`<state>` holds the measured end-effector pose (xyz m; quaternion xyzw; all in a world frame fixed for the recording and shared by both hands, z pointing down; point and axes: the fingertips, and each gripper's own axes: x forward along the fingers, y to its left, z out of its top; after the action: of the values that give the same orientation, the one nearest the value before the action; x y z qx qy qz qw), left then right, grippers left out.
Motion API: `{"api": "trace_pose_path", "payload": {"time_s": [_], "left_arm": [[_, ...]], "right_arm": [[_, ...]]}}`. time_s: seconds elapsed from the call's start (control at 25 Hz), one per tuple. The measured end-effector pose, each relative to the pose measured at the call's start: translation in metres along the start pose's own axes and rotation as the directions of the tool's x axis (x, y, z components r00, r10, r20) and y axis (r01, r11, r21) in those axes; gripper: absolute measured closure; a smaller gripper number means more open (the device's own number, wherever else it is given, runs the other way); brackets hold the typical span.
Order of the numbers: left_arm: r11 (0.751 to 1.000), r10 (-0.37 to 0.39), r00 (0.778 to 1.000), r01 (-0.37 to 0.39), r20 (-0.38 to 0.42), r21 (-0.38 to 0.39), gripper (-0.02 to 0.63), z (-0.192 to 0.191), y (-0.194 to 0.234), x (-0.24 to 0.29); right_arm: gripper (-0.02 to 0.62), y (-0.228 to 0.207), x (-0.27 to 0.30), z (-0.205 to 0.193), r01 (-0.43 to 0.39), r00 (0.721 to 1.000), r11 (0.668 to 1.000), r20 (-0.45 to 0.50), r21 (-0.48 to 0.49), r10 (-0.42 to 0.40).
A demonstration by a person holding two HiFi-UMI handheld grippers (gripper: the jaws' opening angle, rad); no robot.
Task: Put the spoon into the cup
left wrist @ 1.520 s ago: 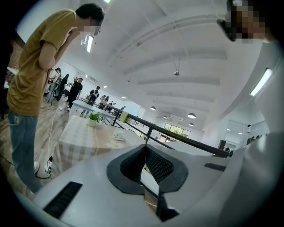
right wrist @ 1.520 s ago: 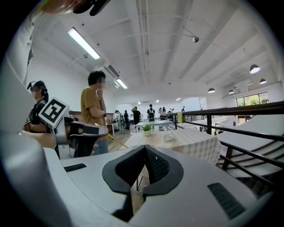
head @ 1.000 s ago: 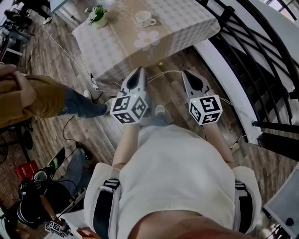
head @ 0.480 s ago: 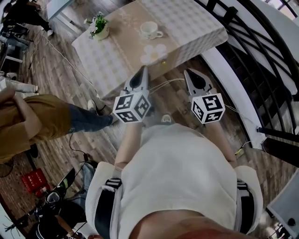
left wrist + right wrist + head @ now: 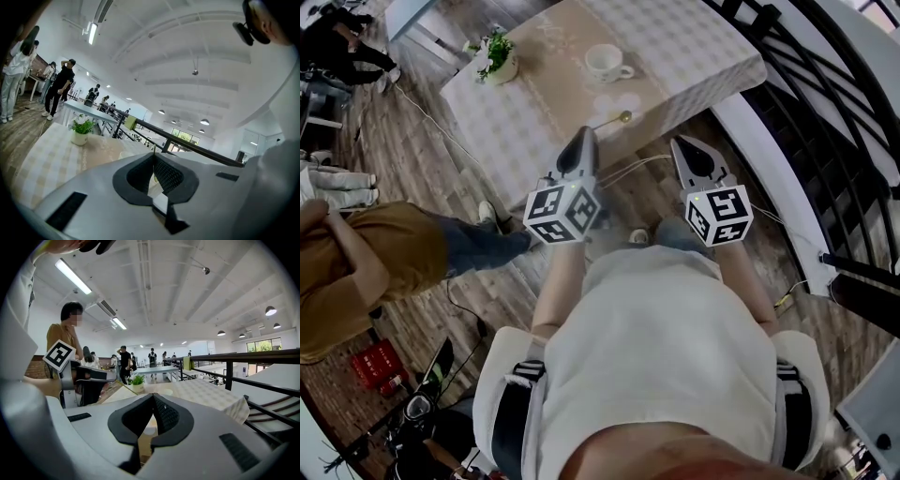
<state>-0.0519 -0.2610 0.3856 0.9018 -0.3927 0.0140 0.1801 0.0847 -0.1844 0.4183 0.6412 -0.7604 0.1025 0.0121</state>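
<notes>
The spoon juts just past the left gripper, pinched in its closed jaws. The cup stands on the table well ahead. The right gripper is alongside, jaws together and empty. Both point nearly level at the table.

Right gripper jaws closed, facing checked table.

No words, numbers or brand names can be read anywhere in these views. The only printed marks are black-and-white square code patterns on the left marker cube and the right marker cube. They carry no letters or digits. One such pattern also shows in the right gripper view on the left marker cube, and it too has nothing to read.
</notes>
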Motion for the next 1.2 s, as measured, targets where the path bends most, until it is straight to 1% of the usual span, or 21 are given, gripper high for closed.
{"api": "trace_pose_path", "payload": {"time_s": [0.36,0.56,0.84,0.96,1.04,1.2], "left_arm": [[0.999,0.051,0.999,-0.051,0.003,-0.018,0.601,0.005,0.026,0.04],[0.991,0.124,0.992,-0.123,0.016,-0.042,0.601,0.013,0.047,0.069],[0.977,0.201,0.979,-0.199,0.025,-0.076,0.601,0.024,0.065,0.115],[0.969,0.234,0.972,-0.232,0.02,-0.084,0.601,0.025,0.077,0.125],[0.969,0.231,0.973,-0.229,0.017,-0.095,0.601,0.027,0.089,0.125],[0.975,0.171,0.985,-0.17,-0.01,-0.145,0.601,0.034,0.113,0.124]], "right_arm": [[0.595,-0.022,0.055,0.004,-0.063,0.998,0.998,-0.019,-0.009,0.063],[0.595,-0.041,0.101,0.023,-0.137,0.991,0.99,-0.017,-0.04,0.136],[0.595,-0.074,0.157,0.043,-0.219,0.976,0.973,-0.033,-0.069,0.217],[0.595,-0.077,0.177,0.048,-0.251,0.968,0.965,-0.036,-0.076,0.249],[0.595,-0.068,0.187,0.052,-0.25,0.968,0.964,-0.043,-0.089,0.247],[0.595,-0.045,0.2,0.064,-0.203,0.977,0.971,-0.092,-0.128,0.192]]}}
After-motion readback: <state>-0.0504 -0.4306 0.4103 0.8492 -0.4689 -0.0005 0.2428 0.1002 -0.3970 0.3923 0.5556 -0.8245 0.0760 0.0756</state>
